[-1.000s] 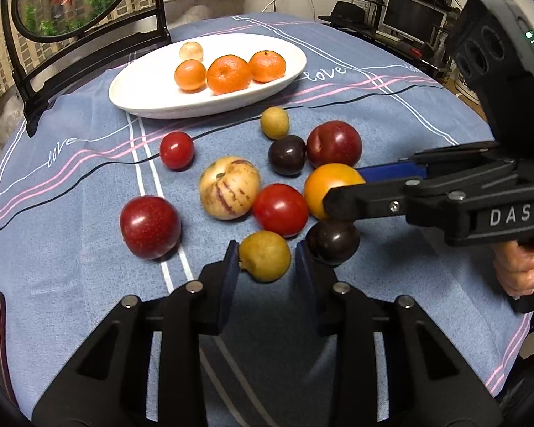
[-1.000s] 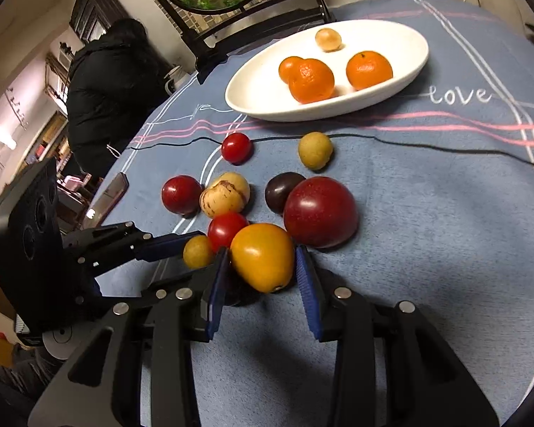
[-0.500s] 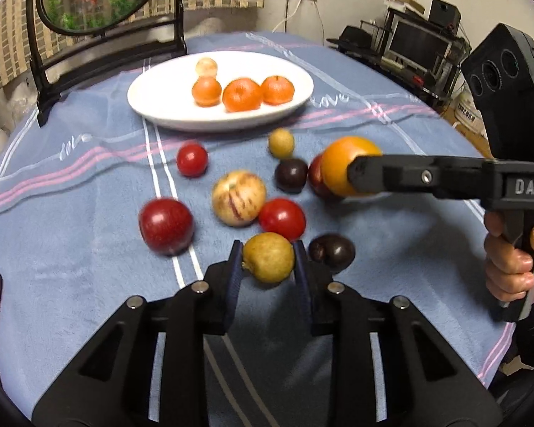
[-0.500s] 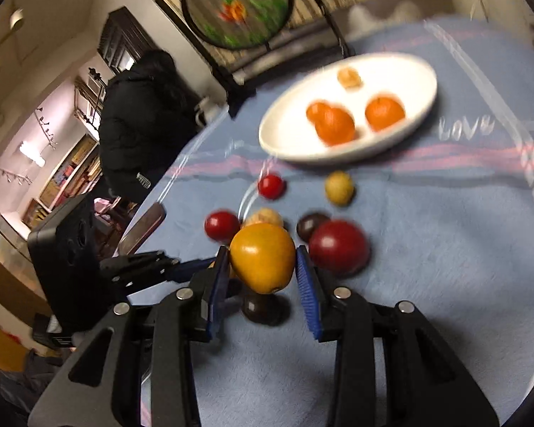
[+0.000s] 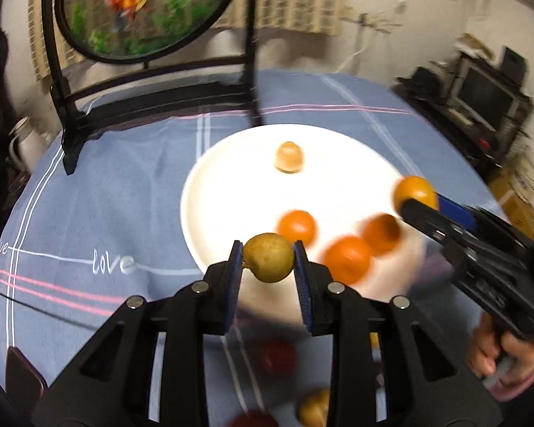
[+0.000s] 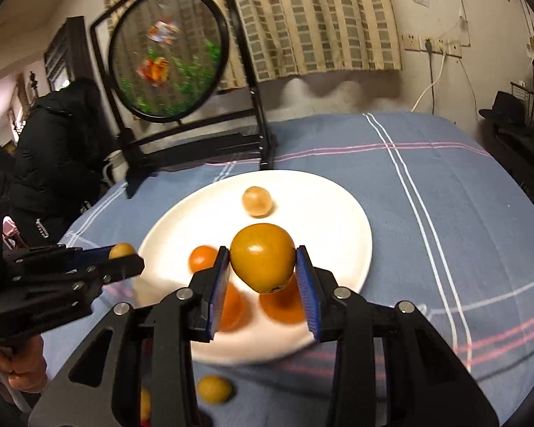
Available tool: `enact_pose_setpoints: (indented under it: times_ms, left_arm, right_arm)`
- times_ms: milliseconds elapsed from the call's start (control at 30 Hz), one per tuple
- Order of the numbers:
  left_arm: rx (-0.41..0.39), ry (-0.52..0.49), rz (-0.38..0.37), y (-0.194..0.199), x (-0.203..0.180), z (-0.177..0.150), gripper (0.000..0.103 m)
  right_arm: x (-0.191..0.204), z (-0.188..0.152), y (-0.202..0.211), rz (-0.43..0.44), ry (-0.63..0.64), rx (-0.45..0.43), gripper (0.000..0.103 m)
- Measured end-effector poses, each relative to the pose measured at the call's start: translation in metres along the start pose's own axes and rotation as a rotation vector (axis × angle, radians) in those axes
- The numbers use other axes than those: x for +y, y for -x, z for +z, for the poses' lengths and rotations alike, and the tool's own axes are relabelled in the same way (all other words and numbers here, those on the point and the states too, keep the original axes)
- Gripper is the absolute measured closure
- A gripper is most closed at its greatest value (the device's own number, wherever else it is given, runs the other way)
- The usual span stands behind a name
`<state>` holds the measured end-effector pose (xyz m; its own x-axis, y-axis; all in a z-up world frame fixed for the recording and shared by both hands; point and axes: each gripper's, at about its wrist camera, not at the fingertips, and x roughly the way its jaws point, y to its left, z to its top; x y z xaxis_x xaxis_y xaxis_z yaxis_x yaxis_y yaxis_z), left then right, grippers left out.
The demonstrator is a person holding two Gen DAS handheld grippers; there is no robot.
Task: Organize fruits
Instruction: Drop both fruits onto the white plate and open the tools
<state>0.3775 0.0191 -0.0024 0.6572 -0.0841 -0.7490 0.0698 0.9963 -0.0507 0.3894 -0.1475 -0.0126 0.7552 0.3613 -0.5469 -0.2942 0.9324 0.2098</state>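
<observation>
My left gripper (image 5: 268, 269) is shut on a small yellow-brown fruit (image 5: 268, 262) and holds it in the air over the near edge of the white plate (image 5: 213, 185). My right gripper (image 6: 263, 275) is shut on a large yellow-orange fruit (image 6: 261, 262) above the plate (image 6: 345, 213). The plate holds three oranges (image 5: 297, 227) and a pale round fruit (image 5: 289, 156). The right gripper with its fruit (image 5: 414, 192) shows at the right of the left wrist view. The left gripper's fruit (image 6: 121, 250) shows at the left of the right wrist view.
Red and yellow fruits lie on the blue tablecloth below the grippers, a red one (image 5: 277, 357) and a yellow one (image 6: 214, 388) among them. A black stand with a round picture (image 6: 167, 53) stands behind the plate. A person in black (image 6: 53, 149) is at far left.
Both grippers have lifted their fruits off the cloth and moved forward to above the plate. The left gripper closed on the yellow-brown fruit.
</observation>
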Motion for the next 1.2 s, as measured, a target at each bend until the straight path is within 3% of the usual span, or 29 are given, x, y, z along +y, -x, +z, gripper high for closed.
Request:
enact_pose_setpoints:
  times_ms: [167, 200, 233, 267, 300, 400, 633, 800, 900, 1000, 1100, 1200]
  left_arm:
    - [0.043, 0.029, 0.031, -0.029, 0.007, 0.009, 0.074]
    - [0.042, 0.025, 0.047, -0.030, 0.006, 0.009, 0.070]
    - [0.036, 0.023, 0.062, -0.029, 0.004, 0.008, 0.059]
    - [0.020, 0.023, 0.091, -0.025, 0.003, 0.007, 0.025]
    - [-0.014, 0.028, 0.121, -0.018, 0.003, 0.006, 0.014]
    - [-0.060, 0.009, 0.116, 0.004, 0.003, 0.000, 0.014]
    - [-0.140, 0.013, 0.079, 0.067, 0.011, -0.047, 0.003]
    - [-0.099, 0.009, 0.024, 0.076, 0.028, -0.091, 0.002]
    - [-0.062, 0.034, 0.042, 0.074, 0.037, -0.109, 0.003]
    - [-0.073, 0.059, 0.045, 0.078, 0.044, -0.121, 0.003]
    - [-0.100, 0.049, 0.119, 0.082, 0.044, -0.131, 0.003]
    - [-0.096, 0.038, 0.137, 0.081, 0.043, -0.135, 0.003]
  right_arm:
    - [-0.005, 0.007, -0.025, 0.008, -0.013, 0.056, 0.065]
    - [-0.005, 0.009, -0.030, 0.011, -0.010, 0.069, 0.065]
    - [-0.004, 0.008, -0.032, 0.005, 0.000, 0.092, 0.065]
    - [-0.003, 0.007, -0.033, -0.003, 0.005, 0.111, 0.063]
    - [-0.002, 0.007, -0.032, -0.007, 0.007, 0.120, 0.053]
    - [0.005, 0.007, -0.019, -0.010, 0.019, 0.098, 0.044]
    - [0.028, -0.012, 0.031, 0.032, 0.103, 0.052, 0.044]
    - [0.033, -0.054, 0.052, 0.100, 0.175, 0.144, 0.044]
    - [0.035, -0.075, 0.059, 0.054, 0.201, 0.178, 0.044]
    - [0.037, -0.084, 0.062, 0.078, 0.194, 0.197, 0.044]
    - [0.039, -0.086, 0.060, 0.105, 0.190, 0.225, 0.044]
    - [0.039, -0.091, 0.052, 0.101, 0.191, 0.269, 0.044]
